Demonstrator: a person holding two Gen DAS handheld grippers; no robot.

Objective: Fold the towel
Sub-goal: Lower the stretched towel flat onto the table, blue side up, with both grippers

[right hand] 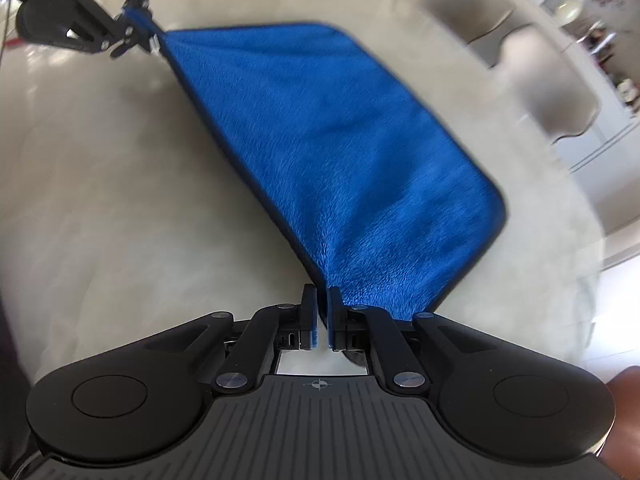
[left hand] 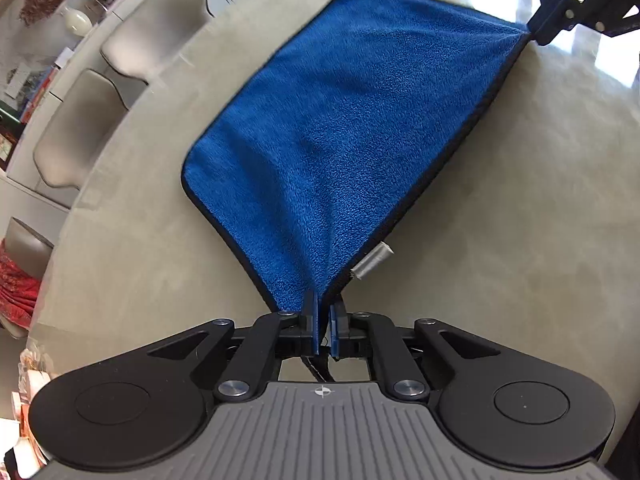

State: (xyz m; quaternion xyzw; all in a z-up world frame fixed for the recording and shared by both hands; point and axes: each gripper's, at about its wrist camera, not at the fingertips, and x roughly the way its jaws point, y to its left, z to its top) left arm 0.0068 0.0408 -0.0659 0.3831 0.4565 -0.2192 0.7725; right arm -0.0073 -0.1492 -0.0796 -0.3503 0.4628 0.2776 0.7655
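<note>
A blue towel (left hand: pixel 352 120) with a dark hem spreads over the pale round table (left hand: pixel 520 200). My left gripper (left hand: pixel 325 300) is shut on its near corner, and the cloth rises in folds into the pads. A small grey label (left hand: pixel 372 260) sticks out of the hem just beside that corner. At the top right of the left wrist view, my right gripper (left hand: pixel 536 34) pinches the neighbouring corner. The right wrist view shows the same towel (right hand: pixel 340 140), the right gripper (right hand: pixel 322 292) shut on its corner and the left gripper (right hand: pixel 150 36) at the top left. The edge between the two corners is stretched taut.
Two grey chairs (left hand: pixel 156 36) (left hand: pixel 80 128) stand along the table's far left rim. A white sideboard behind them carries a vase (left hand: pixel 76 22). A red cloth (left hand: pixel 16 284) hangs on a chair at the left edge. Bare tabletop (right hand: pixel 100 160) lies beside the towel.
</note>
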